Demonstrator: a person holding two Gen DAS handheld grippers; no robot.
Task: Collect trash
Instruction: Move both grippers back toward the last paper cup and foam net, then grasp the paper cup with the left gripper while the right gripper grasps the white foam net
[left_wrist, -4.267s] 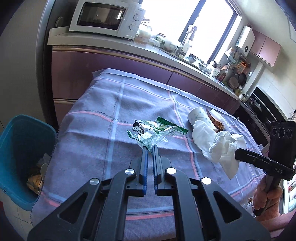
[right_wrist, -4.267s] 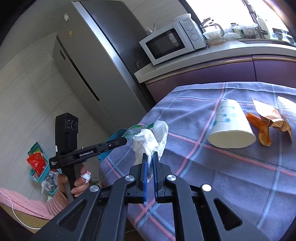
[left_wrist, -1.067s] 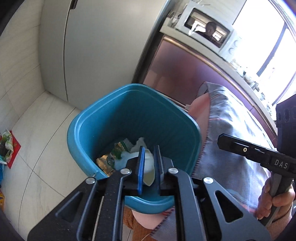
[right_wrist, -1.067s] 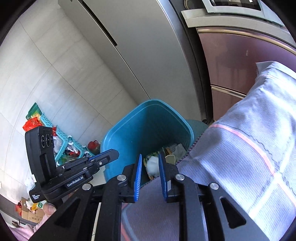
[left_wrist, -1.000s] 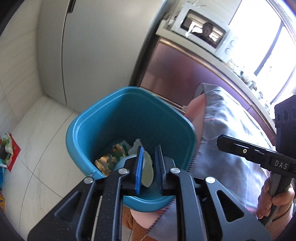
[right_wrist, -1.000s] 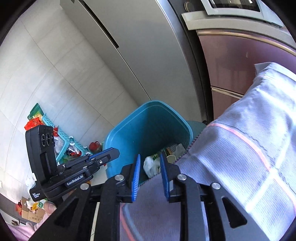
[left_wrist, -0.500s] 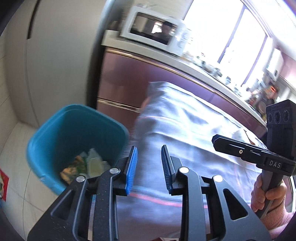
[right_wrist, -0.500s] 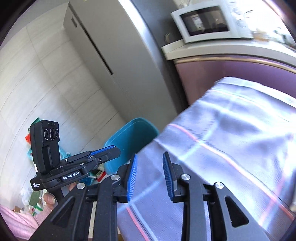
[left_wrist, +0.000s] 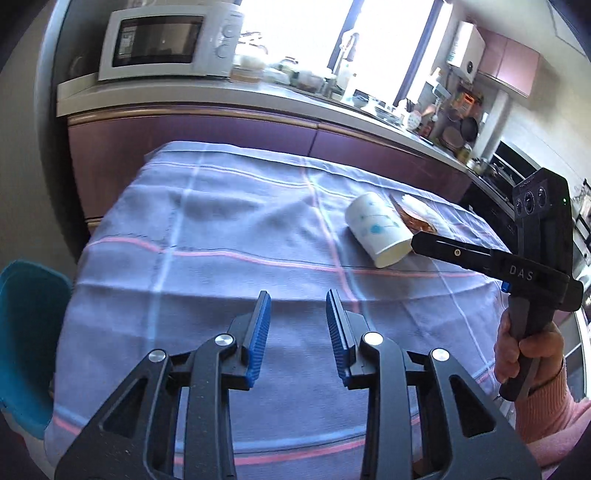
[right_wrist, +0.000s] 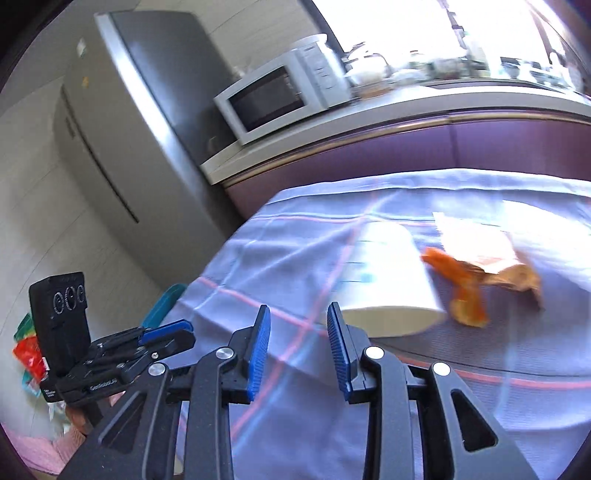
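Two printed marks can be read. In the left wrist view, the letters "DAS" stand in pale print on the black side of the right gripper (left_wrist: 415, 242), at the right of the scene above the hand's grip. In the right wrist view, the left gripper (right_wrist: 177, 334), near and to the left, carries white lettering that seems to read "GenRobot.AI", though blur leaves the letters uncertain; a small white label below it is too small to read.

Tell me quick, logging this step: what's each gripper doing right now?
Left gripper: open, empty, jaws have just been opening, over the tablecloth.
Right gripper: open, empty, jaws have just been opening, short of the paper cup.
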